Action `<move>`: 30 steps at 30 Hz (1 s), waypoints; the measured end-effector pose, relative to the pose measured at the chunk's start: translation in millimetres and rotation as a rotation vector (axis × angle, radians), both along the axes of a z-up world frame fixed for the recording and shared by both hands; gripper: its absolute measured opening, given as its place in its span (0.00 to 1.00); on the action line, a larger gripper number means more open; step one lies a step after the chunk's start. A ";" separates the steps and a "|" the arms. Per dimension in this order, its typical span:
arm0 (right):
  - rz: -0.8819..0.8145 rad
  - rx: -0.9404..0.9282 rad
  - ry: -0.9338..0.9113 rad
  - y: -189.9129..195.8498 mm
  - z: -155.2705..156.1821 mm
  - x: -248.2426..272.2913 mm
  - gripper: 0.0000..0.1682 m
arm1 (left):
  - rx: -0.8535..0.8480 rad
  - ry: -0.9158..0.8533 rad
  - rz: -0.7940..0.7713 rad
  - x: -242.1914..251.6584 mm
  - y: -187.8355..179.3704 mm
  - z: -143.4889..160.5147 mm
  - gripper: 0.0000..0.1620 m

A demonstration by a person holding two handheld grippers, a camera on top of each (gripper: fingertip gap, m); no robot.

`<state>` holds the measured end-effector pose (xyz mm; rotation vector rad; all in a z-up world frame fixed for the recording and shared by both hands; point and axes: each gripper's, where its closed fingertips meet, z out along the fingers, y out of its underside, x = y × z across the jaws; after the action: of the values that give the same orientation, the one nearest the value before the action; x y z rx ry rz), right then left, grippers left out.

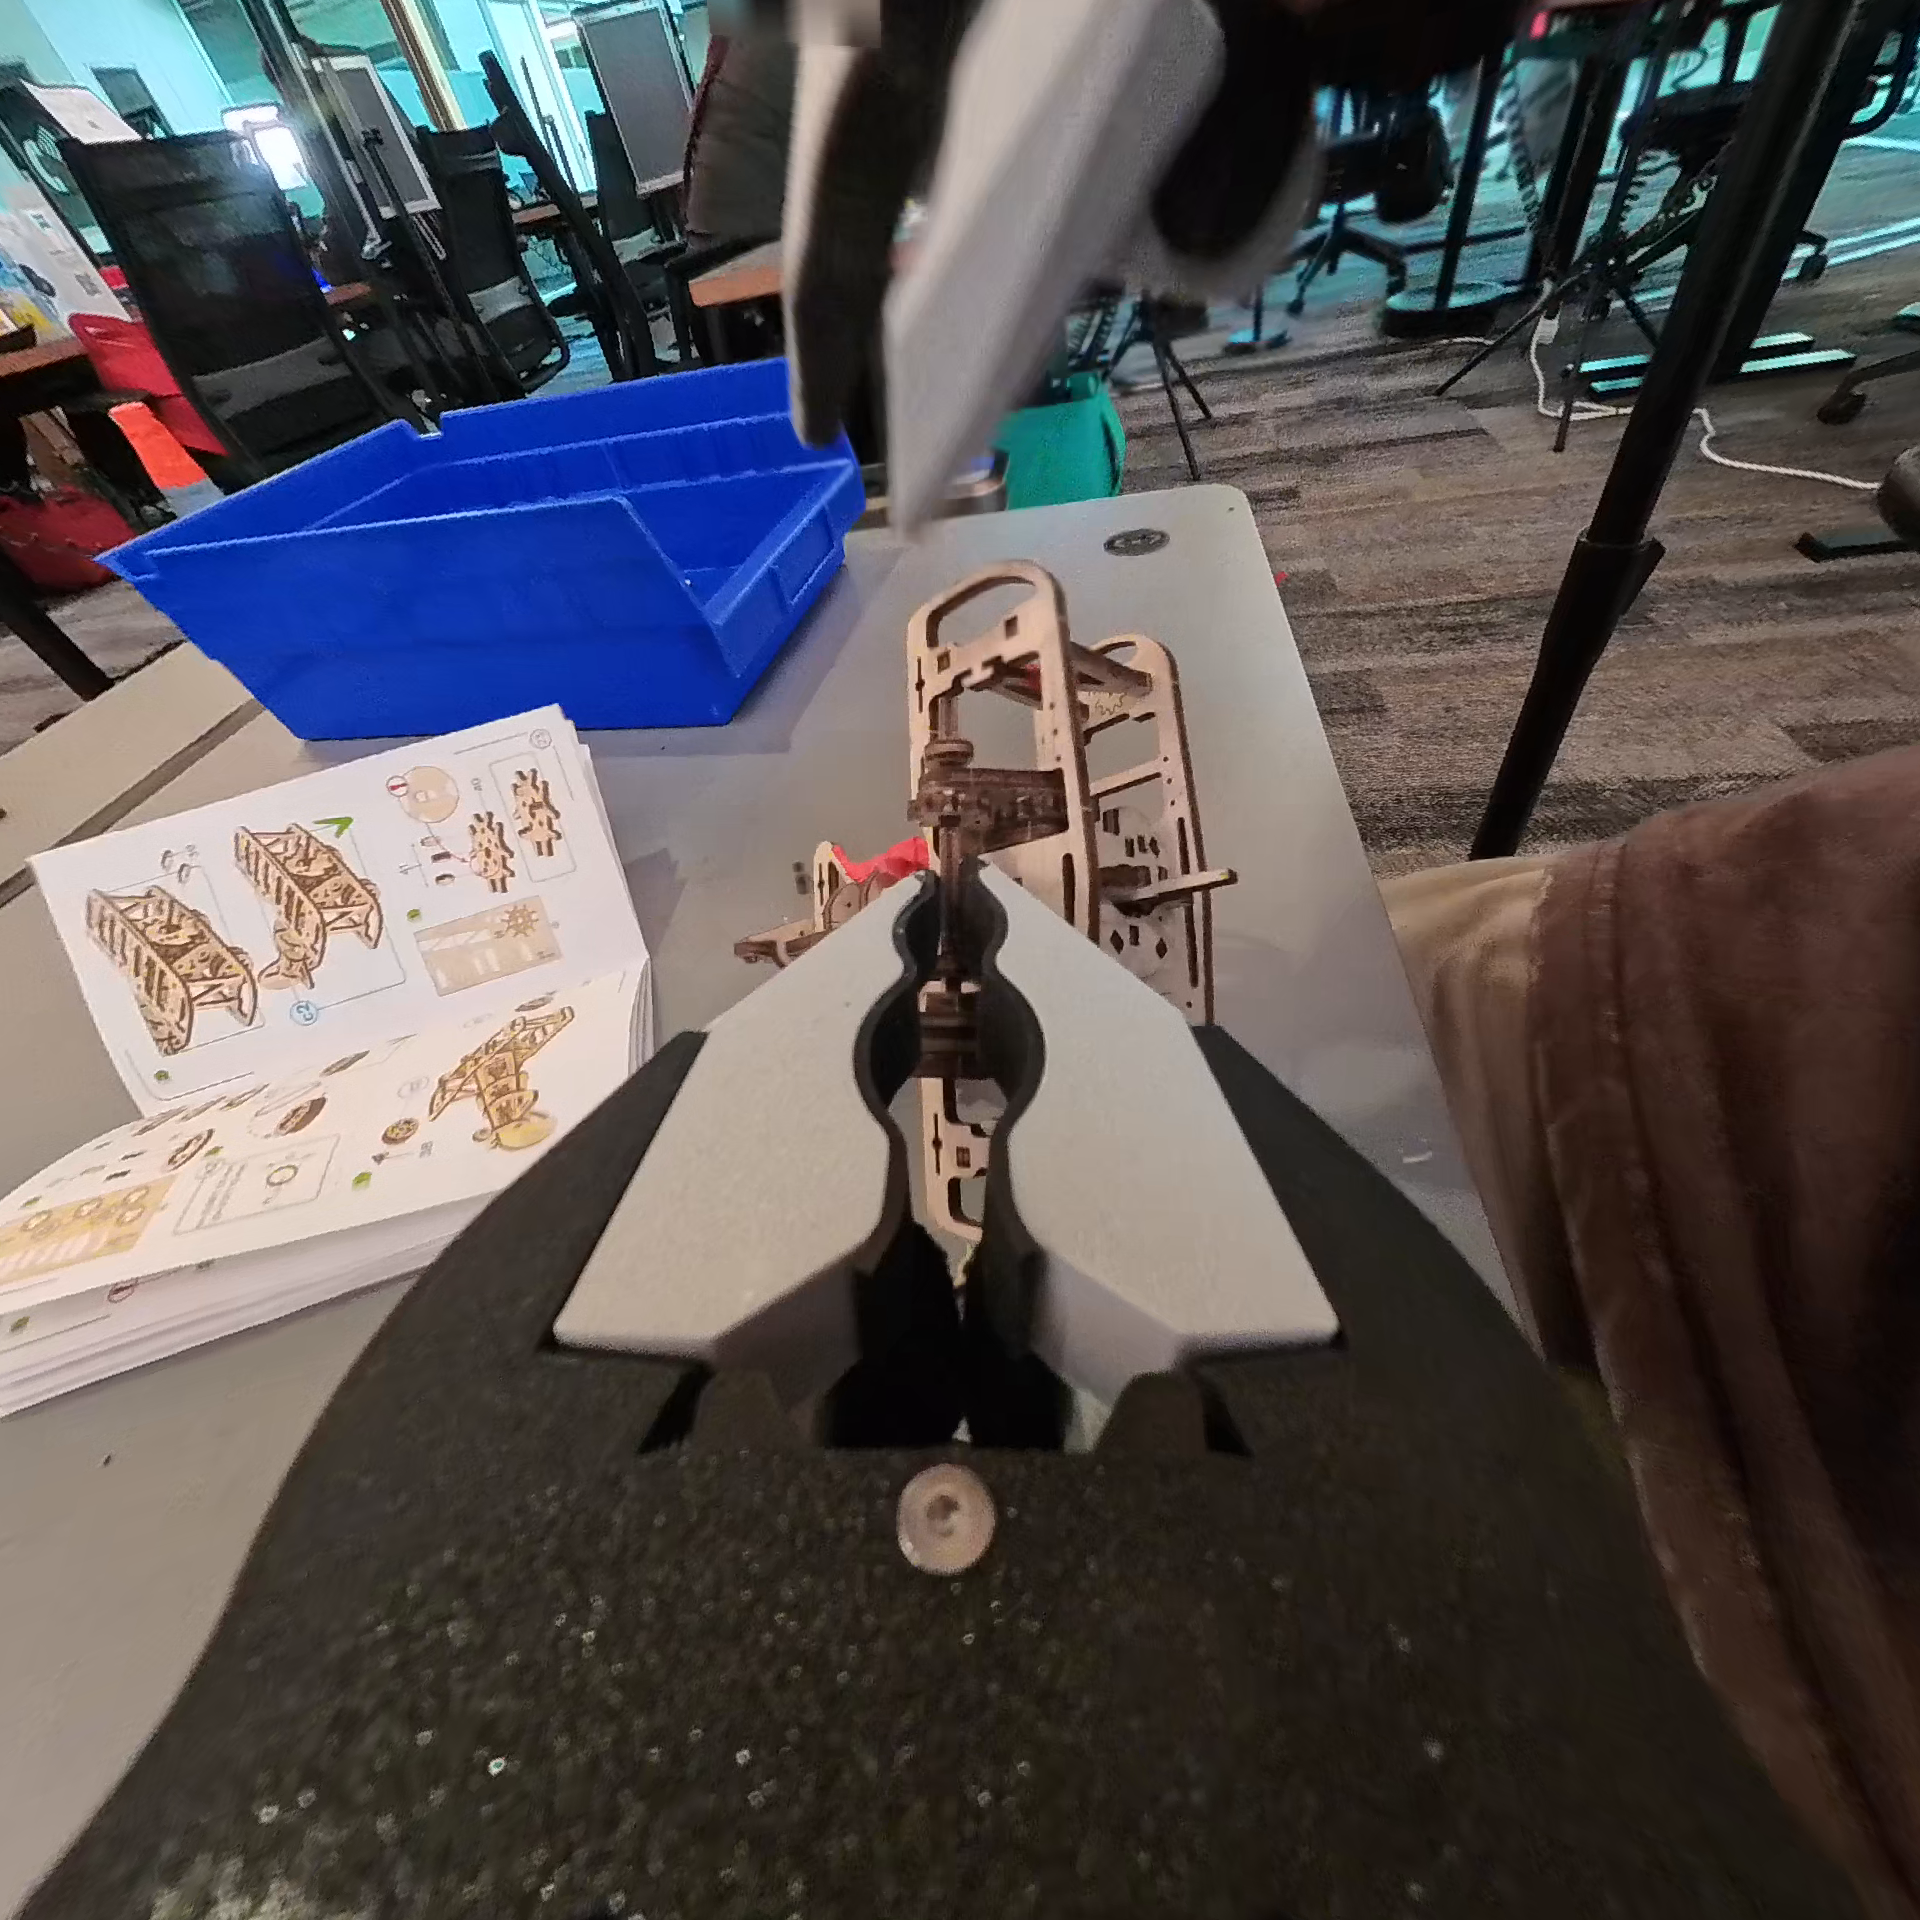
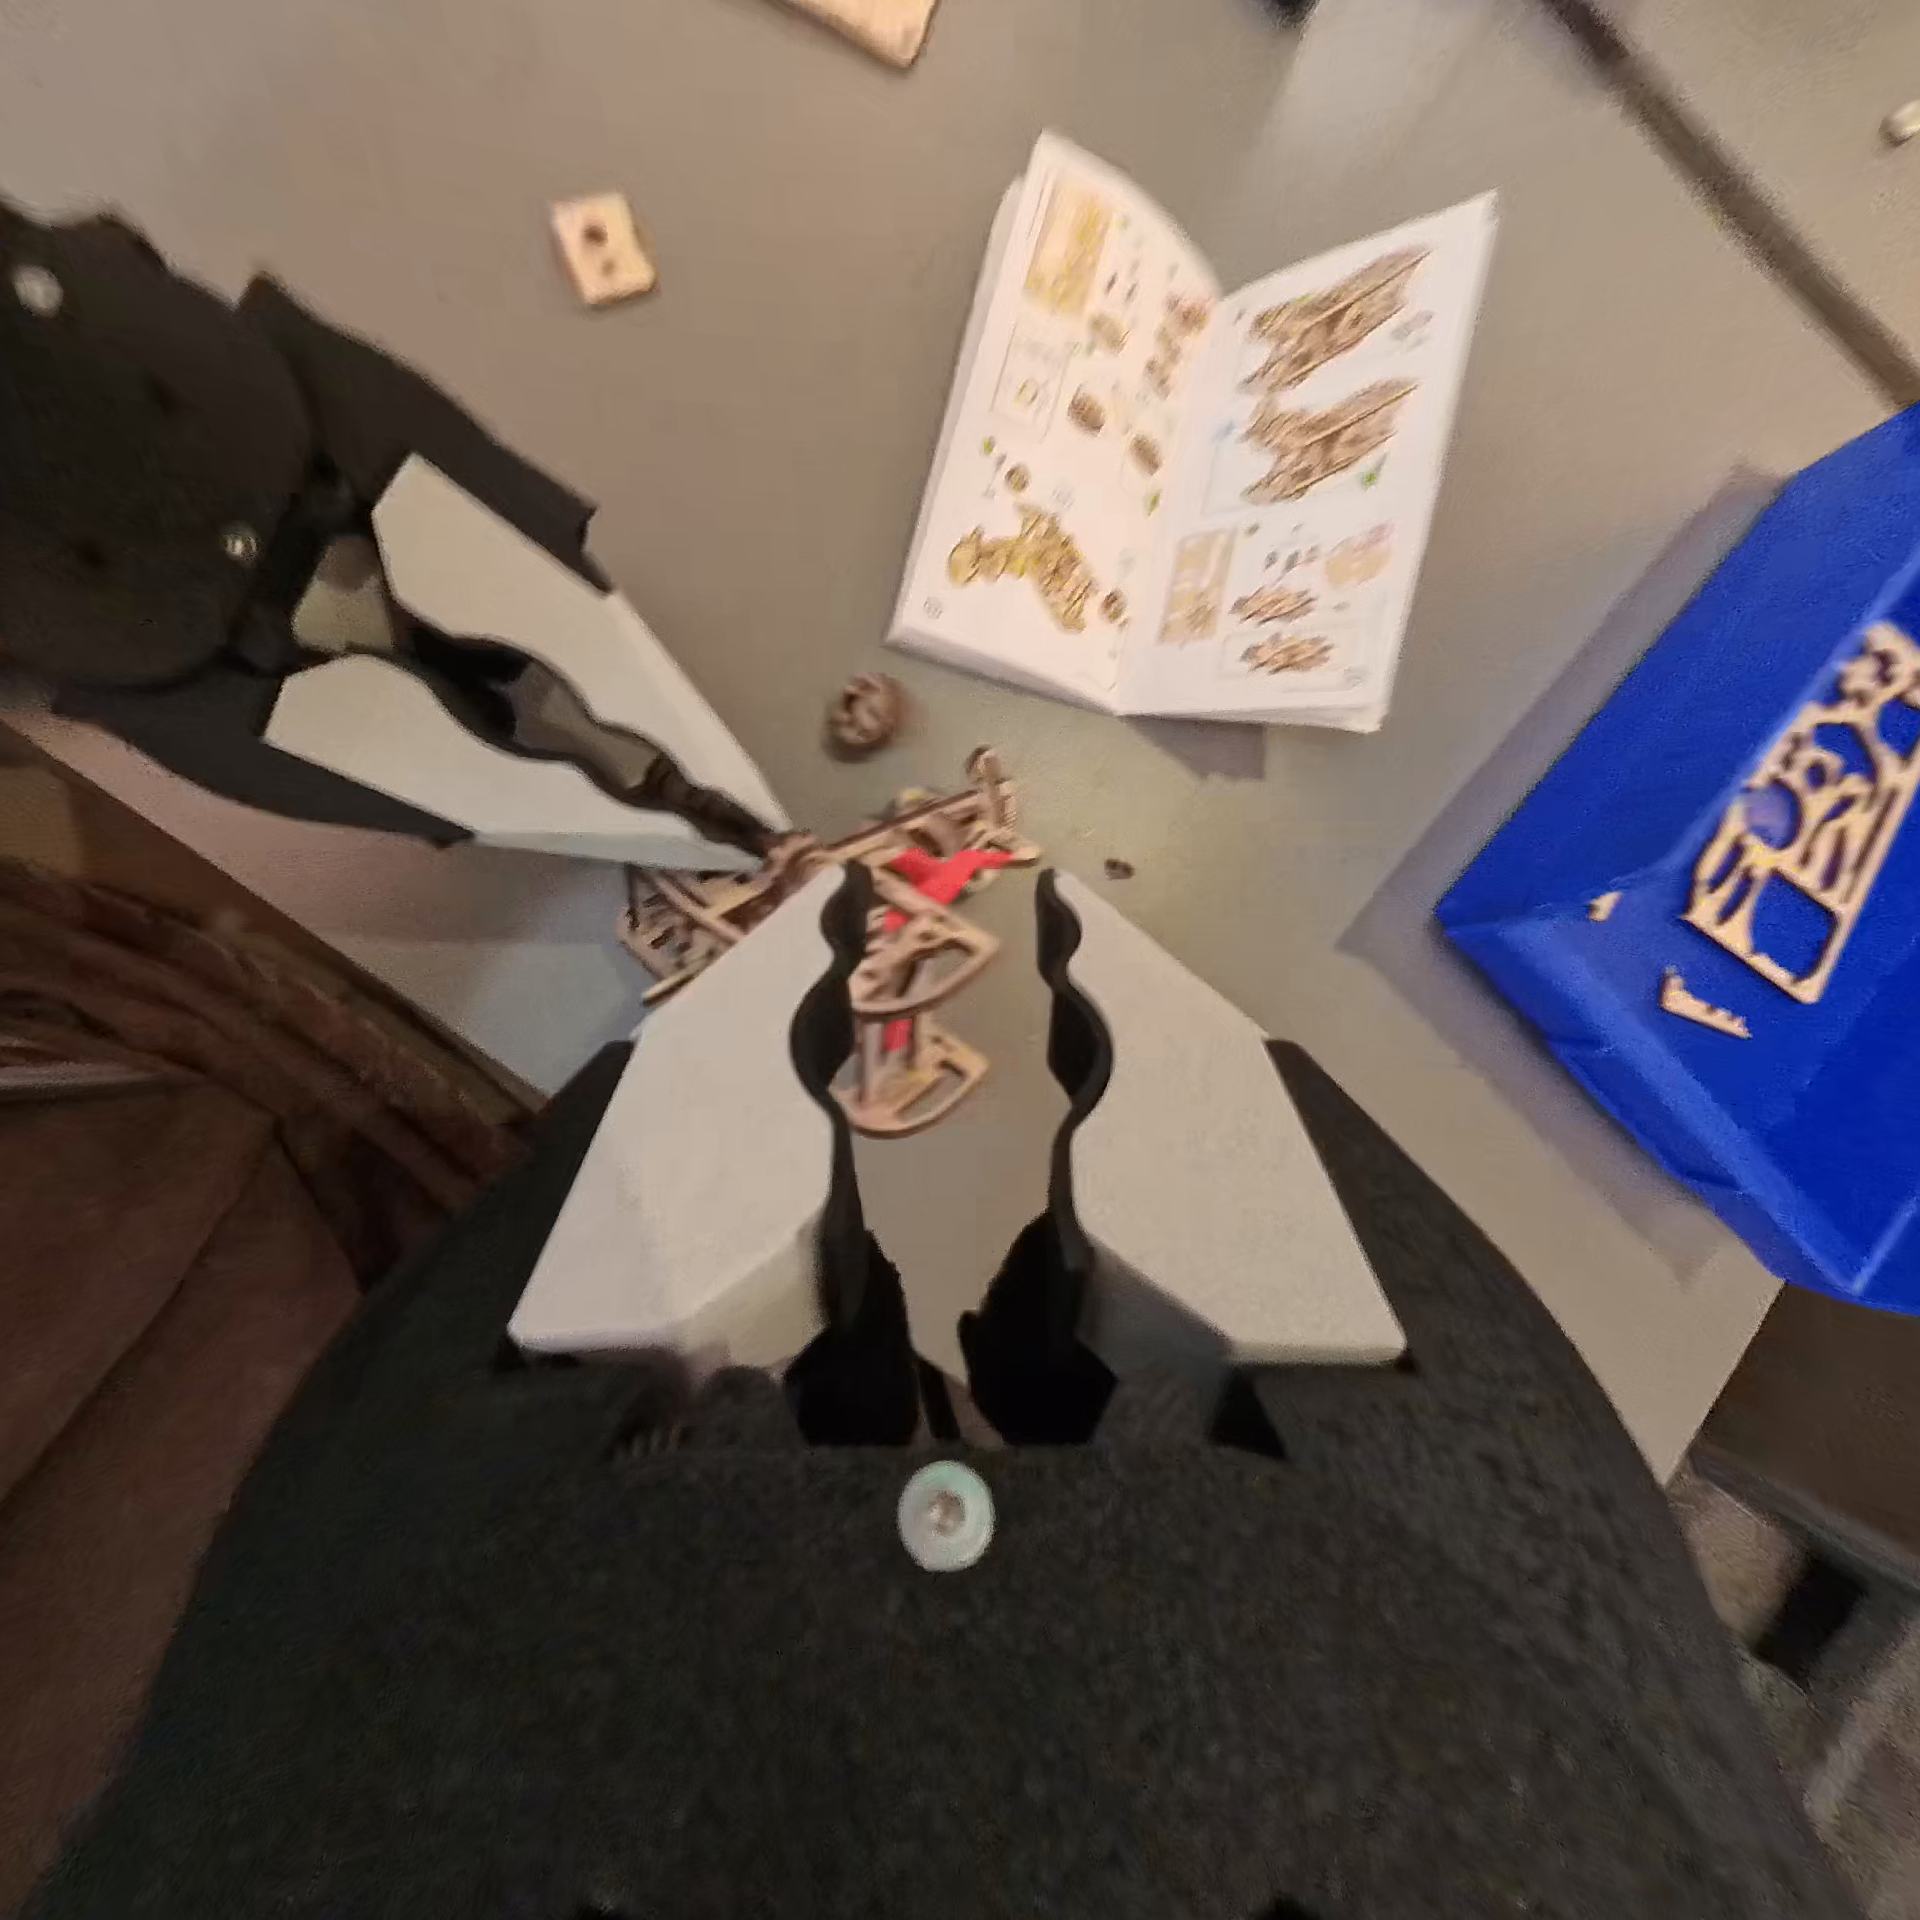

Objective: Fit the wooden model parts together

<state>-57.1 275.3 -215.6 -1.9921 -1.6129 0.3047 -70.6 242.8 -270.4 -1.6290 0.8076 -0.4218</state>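
Pale wooden frame [image 1: 1049, 748] upright on table; dark gear shaft [image 1: 951, 914] pinched between left claw's fingers.

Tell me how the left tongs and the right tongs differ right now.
The left tongs are shut on a dark wooden axle; the right tongs are open and hold nothing. The left tongs sit low by the wooden frame; the right tongs hover above the table. Both have grey fingers with wavy black pads.
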 end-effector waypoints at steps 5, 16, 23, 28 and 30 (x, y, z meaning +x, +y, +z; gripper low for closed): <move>-0.009 -0.001 0.125 45.3 3.3 9.9 0.19 | -0.007 -0.016 -0.007 -6.3 -10.8 1.3 0.00; 0.200 -0.233 0.371 25.4 -58.7 -87.2 0.24 | -0.055 -0.013 0.101 -73.0 -66.4 54.5 0.00; 0.353 -0.219 0.194 12.0 -101.2 -202.5 0.26 | -0.117 -0.149 0.581 -189.4 -85.5 60.9 0.00; 0.422 -0.187 0.170 36.1 -100.3 -273.8 0.26 | -0.090 -0.350 0.850 -241.8 -105.7 65.7 0.00; 0.480 -0.185 0.114 41.2 -105.2 -287.1 0.26 | -0.086 -0.344 0.890 -251.5 -111.9 65.0 0.00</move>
<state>-344.1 316.4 -320.8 -1.6513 -2.0331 0.7570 -322.1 130.9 -205.4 -1.7511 -0.2236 -0.0835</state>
